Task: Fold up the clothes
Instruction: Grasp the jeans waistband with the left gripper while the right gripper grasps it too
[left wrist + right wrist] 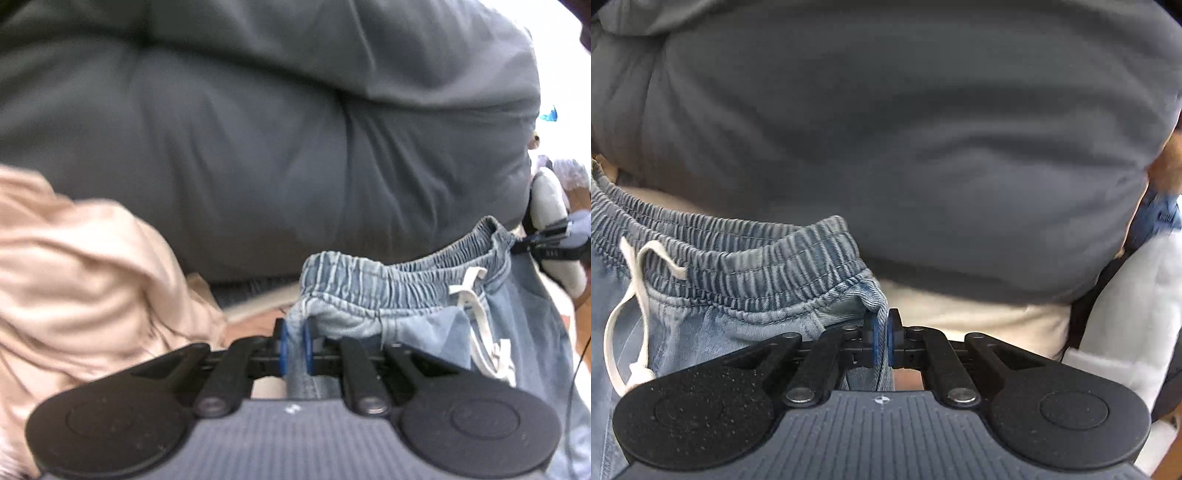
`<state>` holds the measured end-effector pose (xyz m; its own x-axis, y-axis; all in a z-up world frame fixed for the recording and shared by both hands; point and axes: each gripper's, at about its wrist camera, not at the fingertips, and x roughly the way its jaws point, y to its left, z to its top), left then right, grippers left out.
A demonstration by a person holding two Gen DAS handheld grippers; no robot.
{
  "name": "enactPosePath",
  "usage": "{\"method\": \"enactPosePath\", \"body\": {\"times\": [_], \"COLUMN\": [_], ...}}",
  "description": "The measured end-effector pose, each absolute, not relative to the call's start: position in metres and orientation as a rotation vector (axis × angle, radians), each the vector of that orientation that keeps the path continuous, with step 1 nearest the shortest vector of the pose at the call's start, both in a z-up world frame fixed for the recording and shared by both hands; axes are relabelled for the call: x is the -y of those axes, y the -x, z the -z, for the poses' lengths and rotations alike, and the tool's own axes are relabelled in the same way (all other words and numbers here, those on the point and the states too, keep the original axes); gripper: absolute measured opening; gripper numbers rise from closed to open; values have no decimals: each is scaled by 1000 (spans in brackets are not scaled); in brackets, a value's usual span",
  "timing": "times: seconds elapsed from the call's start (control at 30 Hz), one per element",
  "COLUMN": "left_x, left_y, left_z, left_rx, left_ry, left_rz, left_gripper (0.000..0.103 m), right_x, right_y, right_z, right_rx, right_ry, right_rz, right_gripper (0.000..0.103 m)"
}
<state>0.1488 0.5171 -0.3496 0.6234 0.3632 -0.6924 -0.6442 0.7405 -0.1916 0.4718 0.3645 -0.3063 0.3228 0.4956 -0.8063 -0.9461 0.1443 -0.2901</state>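
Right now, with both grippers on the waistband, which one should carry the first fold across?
Left, probably. The left gripper pinches the denim shorts at the waistband end beside the beige garment; the right gripper holds the other end close against the person's grey shirt.

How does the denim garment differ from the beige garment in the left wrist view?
The denim garment is blue, with a gathered elastic waistband and white drawstring; the beige garment is plain. The denim is pinched in the left tongs, stretched toward the right tongs; the beige lies loose, ungripped. Both are soft, creased cloth.
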Motion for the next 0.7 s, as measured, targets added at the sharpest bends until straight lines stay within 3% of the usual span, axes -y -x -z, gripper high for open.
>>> {"method": "enactPosePath", "body": {"times": [0.2, 0.3, 0.4, 0.53, 0.57, 0.7], "left_x": [-540, -544, -542, -549, -552, -557], "left_y": [-161, -162, -158, -158, -161, -173], "left_z": [386, 389, 379, 371, 371, 383], "left_rx": [-795, -815, -808, -762, -750, -748], "left_ry": [510, 531, 519, 558, 574, 608], "left_rz": [-599, -604, -622, -615, -611, -599], "left_gripper": [12, 20, 25, 44, 49, 50], "right_x": [-382, -386, -384, -380, -383, -398], "right_y": [-473, -478, -481, -490, -495, -504], "right_z": [328, 337, 332, 316, 315, 322], "right_rx": [-678, -732, -743, -734, -743, -815], "right_ry": [903, 887, 877, 829, 809, 725], "right_rz": [-1130, -1130, -1157, -1208, -1208, -1211], "right_gripper": [4, 13, 31, 49, 49, 51]}}
